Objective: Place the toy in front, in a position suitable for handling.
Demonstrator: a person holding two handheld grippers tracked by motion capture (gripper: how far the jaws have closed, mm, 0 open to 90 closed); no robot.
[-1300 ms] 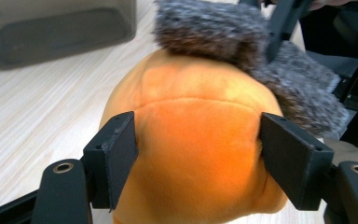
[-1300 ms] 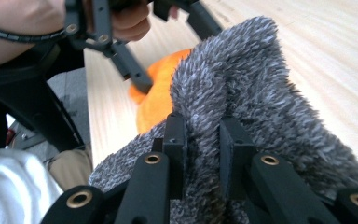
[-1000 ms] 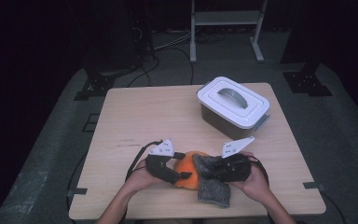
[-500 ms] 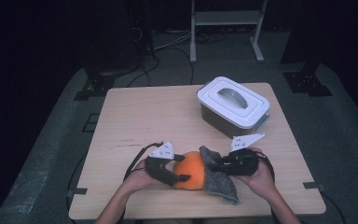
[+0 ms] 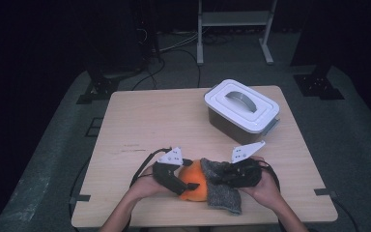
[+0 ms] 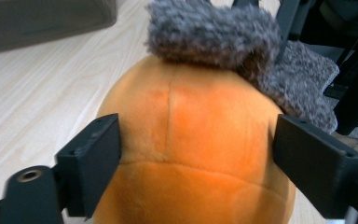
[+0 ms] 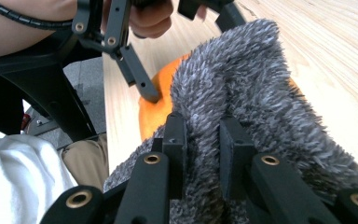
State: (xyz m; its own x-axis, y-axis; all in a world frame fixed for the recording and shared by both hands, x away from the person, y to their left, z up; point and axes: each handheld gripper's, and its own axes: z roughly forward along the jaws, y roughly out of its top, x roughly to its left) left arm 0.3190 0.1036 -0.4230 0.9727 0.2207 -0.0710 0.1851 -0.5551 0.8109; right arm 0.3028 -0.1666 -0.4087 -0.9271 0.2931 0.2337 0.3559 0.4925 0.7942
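The wooden table [image 5: 164, 121] is carrying everything, and the white lidded box [image 5: 241, 110] sitting near its far right corner is serving as the landmark. The box is closed, its grey handle lying flat along the lid.

Well to the near side of the box, close to the table's front edge, the orange plush ball [image 5: 194, 180] is resting on the wood. The grey fuzzy cloth [image 5: 221, 186] is lying against the ball's side that faces away from the left hand, draping partly over the ball's top and spreading down onto the table toward the near edge.

The left gripper [image 5: 172, 178] is sitting farther from the box than the ball is, on the ball's left. Its jaws have just been opening, and they are standing wide on either side of the ball; in the left gripper view a slim gap is showing between each pad and the orange plush [image 6: 191, 140].

The right gripper [image 5: 232, 175] is lying almost directly nearward of the box, over the cloth. Its jaws are pinching narrowly on a fold of the grey cloth [image 7: 242, 102].
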